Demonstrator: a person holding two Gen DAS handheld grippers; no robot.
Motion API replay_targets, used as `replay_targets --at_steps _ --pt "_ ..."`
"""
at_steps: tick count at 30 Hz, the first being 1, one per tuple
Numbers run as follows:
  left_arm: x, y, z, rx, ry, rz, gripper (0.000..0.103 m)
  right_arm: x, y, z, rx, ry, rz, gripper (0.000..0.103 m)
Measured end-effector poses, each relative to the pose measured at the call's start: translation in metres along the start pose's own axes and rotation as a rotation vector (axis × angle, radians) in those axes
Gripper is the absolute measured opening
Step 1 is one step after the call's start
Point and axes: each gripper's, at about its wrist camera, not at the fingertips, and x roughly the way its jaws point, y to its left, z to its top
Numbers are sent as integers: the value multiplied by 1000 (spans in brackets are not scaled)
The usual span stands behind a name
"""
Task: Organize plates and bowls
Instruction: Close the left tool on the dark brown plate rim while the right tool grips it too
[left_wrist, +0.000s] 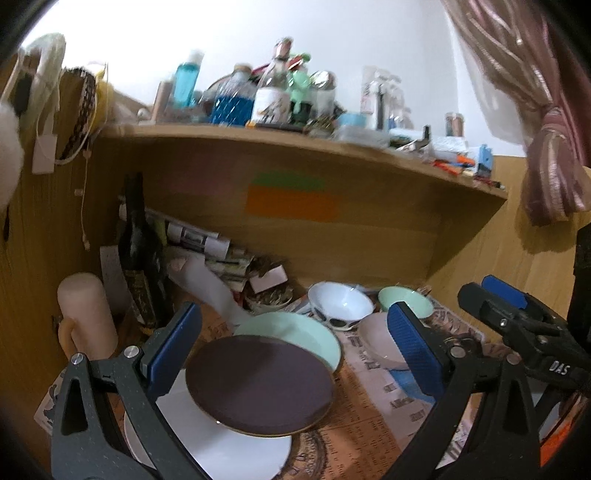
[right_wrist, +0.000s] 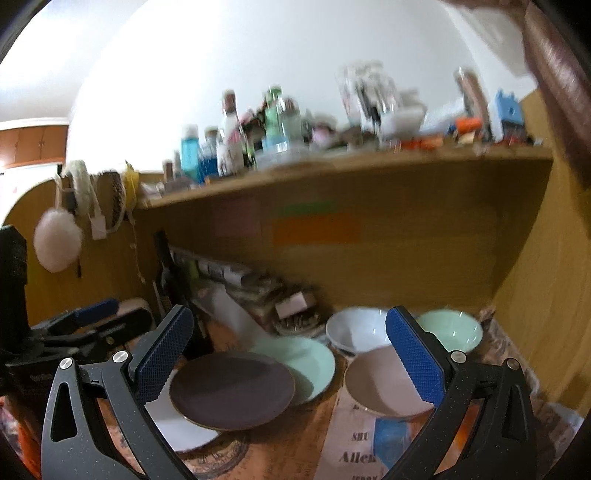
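Note:
A dark brown plate (left_wrist: 258, 384) (right_wrist: 232, 391) lies partly over a mint plate (left_wrist: 295, 330) (right_wrist: 314, 360) and a white plate (left_wrist: 229, 452) (right_wrist: 173, 424). Behind them stand a white patterned bowl (left_wrist: 340, 302) (right_wrist: 354, 330), a mint bowl (left_wrist: 404, 301) (right_wrist: 456, 328) and a pinkish bowl (left_wrist: 375, 339) (right_wrist: 380, 387). My left gripper (left_wrist: 293, 350) hovers open above the dark plate with nothing between its pads. My right gripper (right_wrist: 288, 358) is open too, over the gap between plates and bowls. Each gripper shows in the other's view: the right gripper (left_wrist: 517, 314) at the right edge, the left gripper (right_wrist: 96, 321) at the left edge.
Newspaper (left_wrist: 373, 410) covers the desk. A dark bottle (left_wrist: 138, 254), a cream cylinder (left_wrist: 86, 310) and stacked papers (left_wrist: 218, 254) crowd the back left. A wooden shelf (left_wrist: 295, 147) full of bottles overhangs the dishes. A pink curtain (left_wrist: 546, 155) hangs at right.

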Motion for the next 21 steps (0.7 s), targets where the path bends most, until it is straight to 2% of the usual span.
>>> replay_targets --at_steps 11,12,15,18,21 --pt "49 48 -18 -31 154 72 101 78 -9 -32 0 242 -1 103" --pt "52 52 -20 -29 165 81 99 85 -10 -35 -2 266 3 103" --pt "68 63 -27 -19 220 114 82 102 -12 -43 -7 324 6 101" --pt "81 75 -34 -24 270 124 80 117 -11 -52 -13 382 14 92" --pt "94 87 -40 -29 320 132 72 131 -10 -61 -17 441 26 81"
